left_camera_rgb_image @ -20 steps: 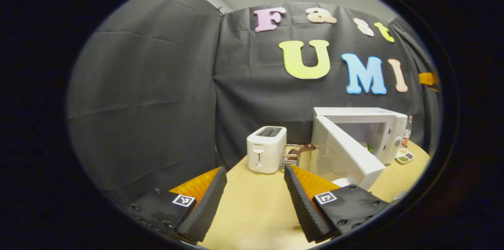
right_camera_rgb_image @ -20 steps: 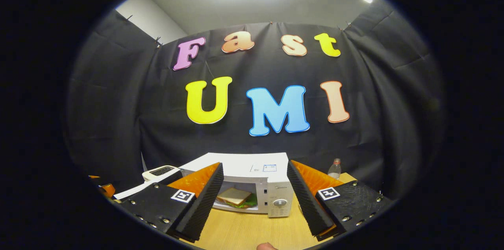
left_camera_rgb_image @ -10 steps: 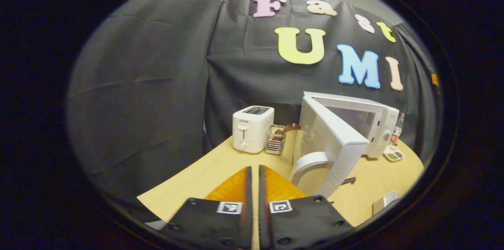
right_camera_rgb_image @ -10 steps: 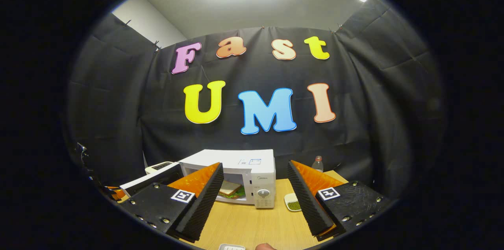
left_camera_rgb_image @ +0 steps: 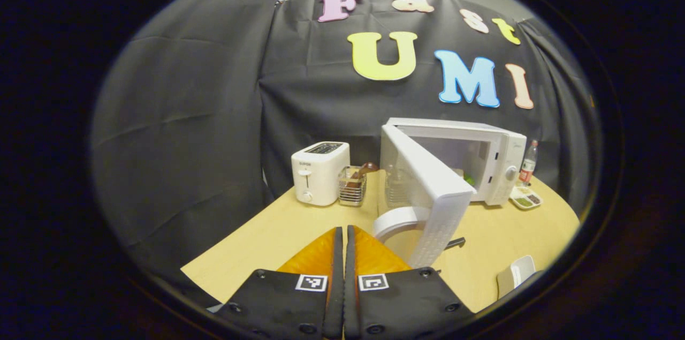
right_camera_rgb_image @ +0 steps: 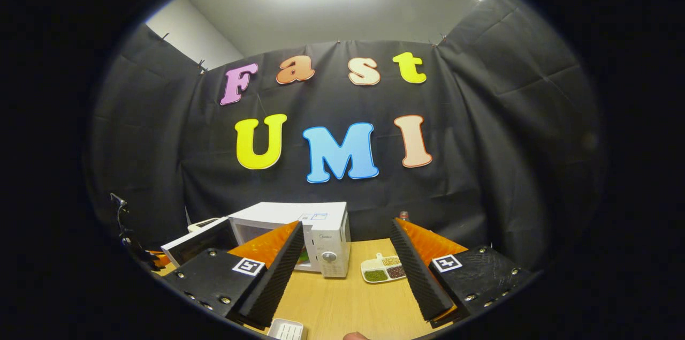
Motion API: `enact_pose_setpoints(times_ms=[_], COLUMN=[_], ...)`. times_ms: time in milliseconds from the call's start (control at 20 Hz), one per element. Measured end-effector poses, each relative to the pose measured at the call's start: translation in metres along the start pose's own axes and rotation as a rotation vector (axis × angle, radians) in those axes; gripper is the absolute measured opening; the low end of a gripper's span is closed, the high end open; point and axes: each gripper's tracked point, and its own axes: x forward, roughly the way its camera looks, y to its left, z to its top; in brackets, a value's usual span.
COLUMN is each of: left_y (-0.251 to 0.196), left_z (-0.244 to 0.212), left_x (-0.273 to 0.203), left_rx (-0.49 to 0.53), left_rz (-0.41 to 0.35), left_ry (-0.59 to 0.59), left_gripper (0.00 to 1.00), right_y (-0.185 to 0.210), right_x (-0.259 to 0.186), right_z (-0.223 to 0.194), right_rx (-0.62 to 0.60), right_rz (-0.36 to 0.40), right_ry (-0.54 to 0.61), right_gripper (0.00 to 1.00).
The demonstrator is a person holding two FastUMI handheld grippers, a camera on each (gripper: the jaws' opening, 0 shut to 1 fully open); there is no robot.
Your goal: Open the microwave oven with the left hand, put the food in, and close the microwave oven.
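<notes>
Microwave oven [left_camera_rgb_image: 492,160] sits toward the back of the wooden table [left_camera_rgb_image: 299,233], against the black cloth wall; its door [left_camera_rgb_image: 433,190] stands swung out toward me in the left gripper view, curved handle [left_camera_rgb_image: 393,220] at the near lower edge. I can make out only a sliver of the food [left_camera_rgb_image: 469,180] inside, a green patch past the door's edge; the door hides the rest of the cavity. My left gripper [left_camera_rgb_image: 344,254] has its fingers drawn together with only a thin slit between them, nothing held, hovering low over the near table, just short of the door handle. Left of the oven I see a white toaster [left_camera_rgb_image: 318,171] and a wire basket [left_camera_rgb_image: 352,190] with something brown in it that I cannot identify. A bottle [left_camera_rgb_image: 528,162] stands right of the oven, a small divided dish [left_camera_rgb_image: 525,199] in front of it. A white item [left_camera_rgb_image: 516,273] at the near right table edge is cut off. In the right gripper view my right gripper [right_camera_rgb_image: 345,270] is spread wide and empty, held well back from the oven [right_camera_rgb_image: 316,233]; its left finger [right_camera_rgb_image: 275,270] blocks most of the oven opening, so the food there is hard to tell. The divided dish [right_camera_rgb_image: 382,269] shows between the fingers, and a white tray [right_camera_rgb_image: 286,329] is clipped at the bottom edge.
</notes>
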Motion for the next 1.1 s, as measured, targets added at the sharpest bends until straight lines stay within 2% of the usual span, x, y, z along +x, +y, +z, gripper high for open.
enact_pose_setpoints(times_ms=[400,700,1100], left_y=[-0.085,-0.142,-0.194], left_z=[0.009,0.013,0.024], left_x=[-0.002,0.014,0.053], left_rx=[0.042,0.08,0.119], left_rz=[-0.118,-0.252,-0.4], left_ry=[-0.01,-0.01,-0.01], left_gripper=[0.07,0.08,0.07], right_y=[-0.02,-0.02,-0.006], right_x=[-0.017,0.001,0.029], right_z=[-0.005,-0.008,-0.01], right_rx=[0.017,0.011,0.012], right_rz=[0.004,-0.011,-0.056], right_ry=[0.034,0.051,0.058], right_gripper=[0.98,0.98,0.98])
